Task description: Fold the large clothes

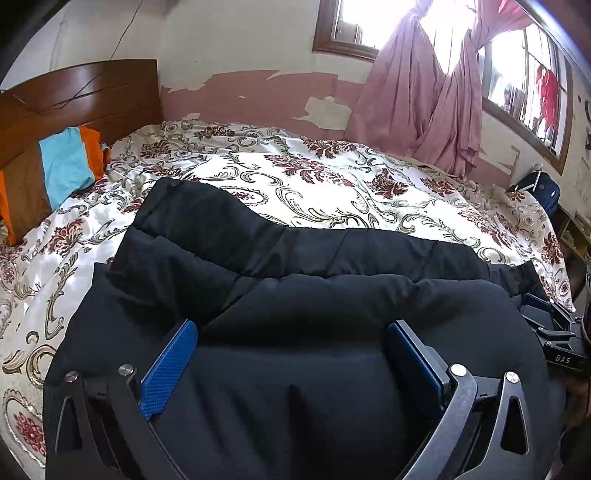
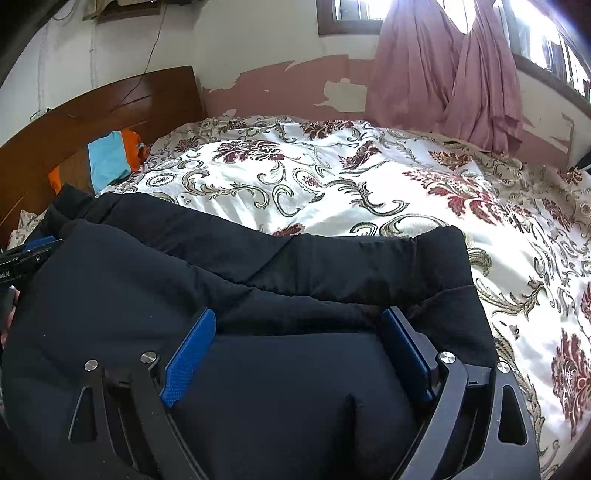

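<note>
Left wrist view: sits close above the black garment point(image 1: 295, 302), tilted downward, facing across the bed point(image 1: 332, 184) toward the window point(image 1: 406, 22) at upper right.
Right wrist view: same tilt and nearness, facing the same wall.
Shared: garment at bottom, floral bedspread mid-frame, headboard point(image 2: 110, 107) upper left, pink curtains point(image 2: 443, 74) upper right.
Cross-sighting: each view catches the other gripper at its edge.
</note>
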Available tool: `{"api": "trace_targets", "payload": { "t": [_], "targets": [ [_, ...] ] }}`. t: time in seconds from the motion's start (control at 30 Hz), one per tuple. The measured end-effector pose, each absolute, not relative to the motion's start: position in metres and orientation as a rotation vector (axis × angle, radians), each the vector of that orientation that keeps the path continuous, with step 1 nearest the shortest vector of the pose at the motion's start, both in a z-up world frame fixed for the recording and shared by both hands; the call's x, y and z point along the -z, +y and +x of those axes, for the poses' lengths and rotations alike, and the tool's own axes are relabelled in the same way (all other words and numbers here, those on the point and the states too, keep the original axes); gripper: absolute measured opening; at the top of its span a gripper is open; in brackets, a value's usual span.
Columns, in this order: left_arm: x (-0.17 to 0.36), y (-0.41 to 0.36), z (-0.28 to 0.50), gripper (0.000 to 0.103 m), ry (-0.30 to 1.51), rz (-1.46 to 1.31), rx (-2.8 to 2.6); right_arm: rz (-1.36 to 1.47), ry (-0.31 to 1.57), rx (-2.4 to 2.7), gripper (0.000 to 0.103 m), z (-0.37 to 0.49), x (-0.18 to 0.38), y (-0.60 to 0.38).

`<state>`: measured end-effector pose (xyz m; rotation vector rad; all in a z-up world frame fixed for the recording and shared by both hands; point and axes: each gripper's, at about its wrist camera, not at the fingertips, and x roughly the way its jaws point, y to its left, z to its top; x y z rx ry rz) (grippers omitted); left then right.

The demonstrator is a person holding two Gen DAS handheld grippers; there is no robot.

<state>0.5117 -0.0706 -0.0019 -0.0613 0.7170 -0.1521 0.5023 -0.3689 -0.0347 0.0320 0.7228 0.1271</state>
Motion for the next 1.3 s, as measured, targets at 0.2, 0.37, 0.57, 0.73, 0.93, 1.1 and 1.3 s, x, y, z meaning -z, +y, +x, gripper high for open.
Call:
{"api": "trace_targets", "payload": {
  "t": [0.2, 0.37, 0.57, 0.73, 0.93, 1.1, 1.3],
  "targets": [
    [0.005, -0.075, 0.514, 0.103, 0.722, -0.04, 0.142, 0.049, 0.723, -0.131, 0.088, 0.5, 0.037, -0.369],
    [0.007, -0.078, 0.512, 0.103, 0.716, -0.027, 0.138, 0.045, 0.718, -0.128, 0.088, 0.499, 0.038, -0.368],
    [0.008, -0.079, 0.512, 0.103, 0.714, -0.025, 0.137, 0.047, 0.709, -0.13, 0.088, 0.497, 0.037, -0.368],
    [0.008, -0.08, 0.504, 0.103, 0.678, -0.007, 0.126, 0.08, 0.644, -0.144, 0.089, 0.482, 0.032, -0.373],
    [0.006, -0.073, 0.491, 0.103, 0.618, -0.035, 0.151, 0.118, 0.53, -0.115, 0.089, 0.456, 0.025, -0.383],
    [-0.002, -0.066, 0.467, 0.103, 0.55, -0.049, 0.173, 0.143, 0.375, -0.023, 0.089, 0.423, 0.012, -0.395],
    [-0.011, -0.035, 0.432, 0.103, 0.456, -0.162, 0.072, 0.217, 0.337, 0.102, 0.093, 0.402, 0.009, -0.418]
  ]
}}
